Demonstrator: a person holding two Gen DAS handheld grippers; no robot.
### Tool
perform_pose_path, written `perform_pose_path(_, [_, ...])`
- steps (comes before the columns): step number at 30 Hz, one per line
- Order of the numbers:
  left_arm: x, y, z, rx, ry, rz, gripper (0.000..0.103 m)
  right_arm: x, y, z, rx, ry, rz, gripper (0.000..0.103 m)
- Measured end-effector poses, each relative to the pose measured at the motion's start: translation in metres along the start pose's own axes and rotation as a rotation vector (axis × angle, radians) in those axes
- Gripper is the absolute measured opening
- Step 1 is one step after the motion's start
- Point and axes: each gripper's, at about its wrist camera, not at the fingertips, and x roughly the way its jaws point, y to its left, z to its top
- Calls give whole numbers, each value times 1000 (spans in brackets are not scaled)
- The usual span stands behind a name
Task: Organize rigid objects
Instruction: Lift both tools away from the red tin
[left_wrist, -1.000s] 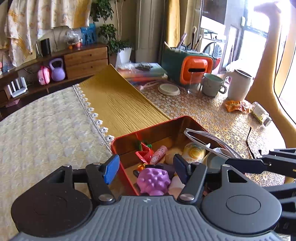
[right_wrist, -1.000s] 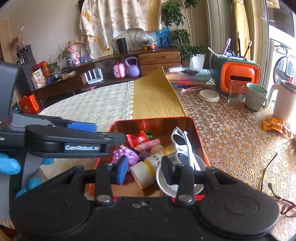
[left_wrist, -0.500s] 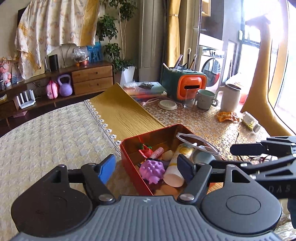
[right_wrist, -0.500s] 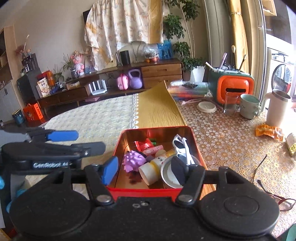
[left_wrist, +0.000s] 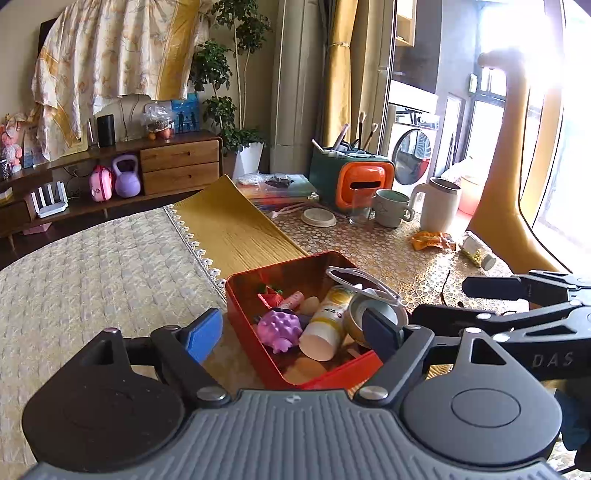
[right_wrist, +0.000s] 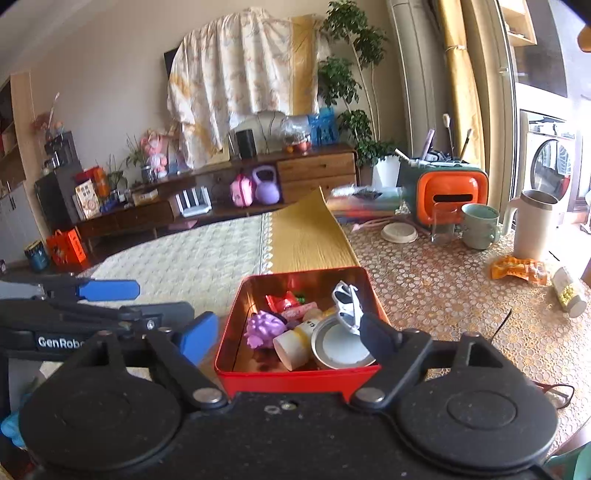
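On table, near edge: red tin (right_wrist: 295, 380), stiff, thin-walled, likely light; loose contents liable to rattle. Best taken by opposite rims. Left gripper (left_wrist: 291, 332) and right gripper (right_wrist: 286, 336) both just opened wide, jaws empty, flanking tin.

I see a glossy red metal tin box (right_wrist: 295, 380), inside walls mirror-shiny. In it at 9 o'clock a matt purple knobbly rubbery ball (right_wrist: 264, 328); at 4 o'clock a shiny round metal lid (right_wrist: 340, 347). Tbl cover: rough cream quilted cloth (left_wrist: 92, 273), w/ smooth gold grained mat (left_wrist: 236, 229) at 12.
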Motion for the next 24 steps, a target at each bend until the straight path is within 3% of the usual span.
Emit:
perform_pose_path(6, [-2,-3,-4,-29,14,-17,88,-12,-3,-3,4,-35,3,98])
perform_pose_path(9, [-2,-6,-6,-32,18,-11,98,-17,-2,-6,-2,-54,0,103])
perform_pose_path(24, [-18,-9,-9,-24,-35,11,103,-23,-1,-13,28,-52,9,103])
